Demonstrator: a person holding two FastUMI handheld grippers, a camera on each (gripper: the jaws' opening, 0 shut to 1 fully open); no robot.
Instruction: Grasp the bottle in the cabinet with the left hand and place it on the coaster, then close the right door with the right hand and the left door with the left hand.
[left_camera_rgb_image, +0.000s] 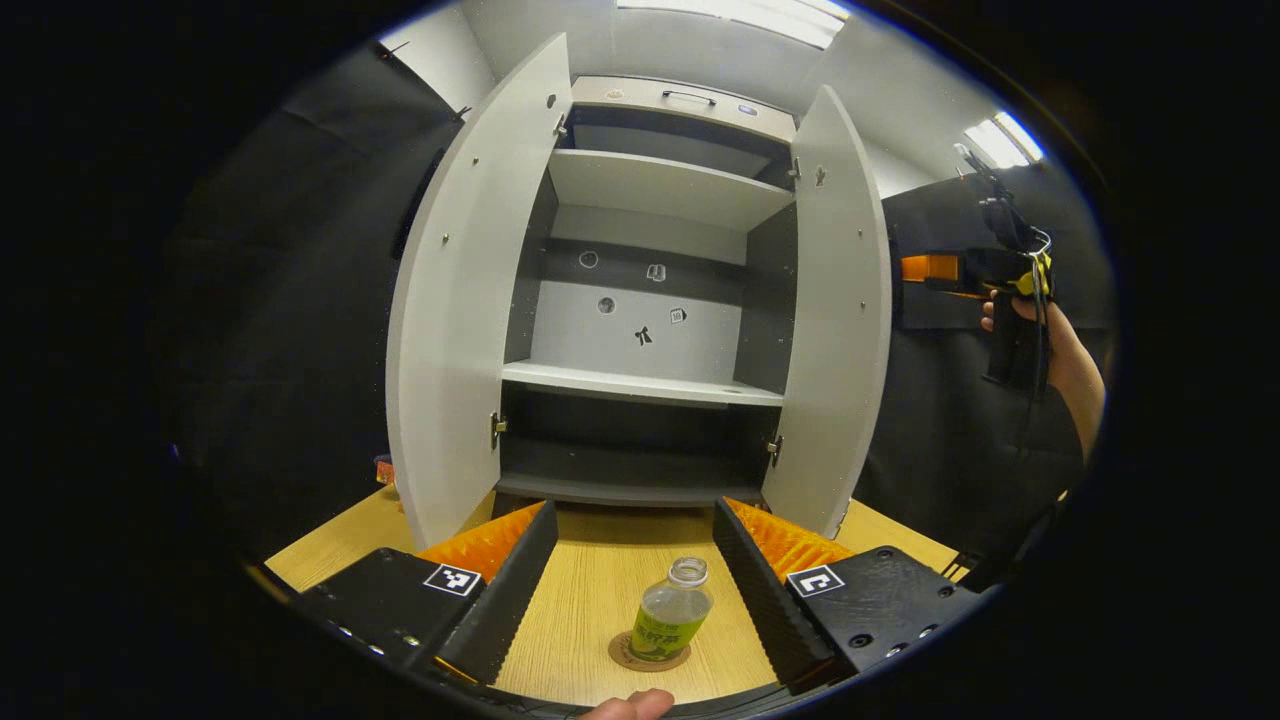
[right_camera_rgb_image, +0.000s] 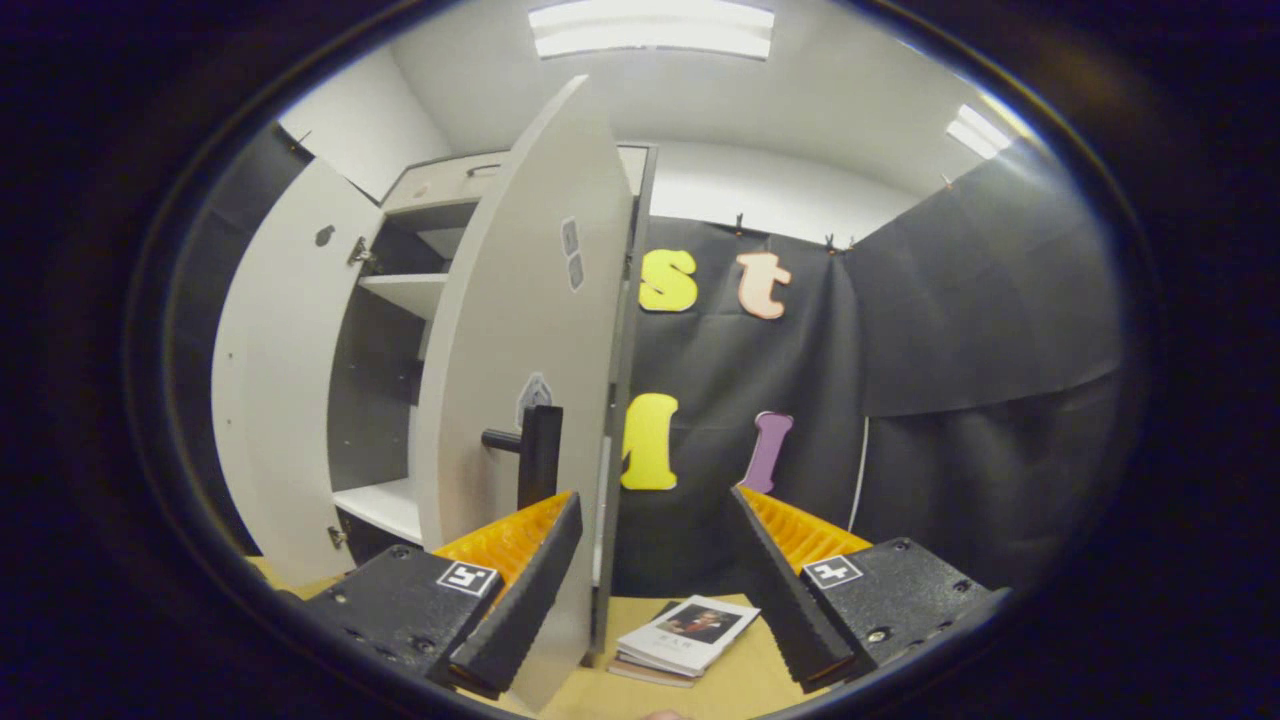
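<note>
Ahead of the left tongs (left_camera_rgb_image: 633, 575): cabinet (left_camera_rgb_image: 640, 300) with both doors swung wide, shelves bare. Beside the right tongs (right_camera_rgb_image: 650, 580): right door (right_camera_rgb_image: 520, 330) edge-on, black handle (right_camera_rgb_image: 538, 455) just past the left finger. Between the spread left fingers, untouched: small clear bottle (left_camera_rgb_image: 672, 610), green label, upright on round coaster (left_camera_rgb_image: 650, 655) on the table (left_camera_rgb_image: 590, 600). Both tongs wide apart, gripping nothing.

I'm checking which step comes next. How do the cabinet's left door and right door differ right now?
The left door has no gripper near it, while the right door has the right gripper close by its black handle. In the right gripper view the left door shows its inner face, the right door its outer face. Both are pale grey and wide open.
</note>
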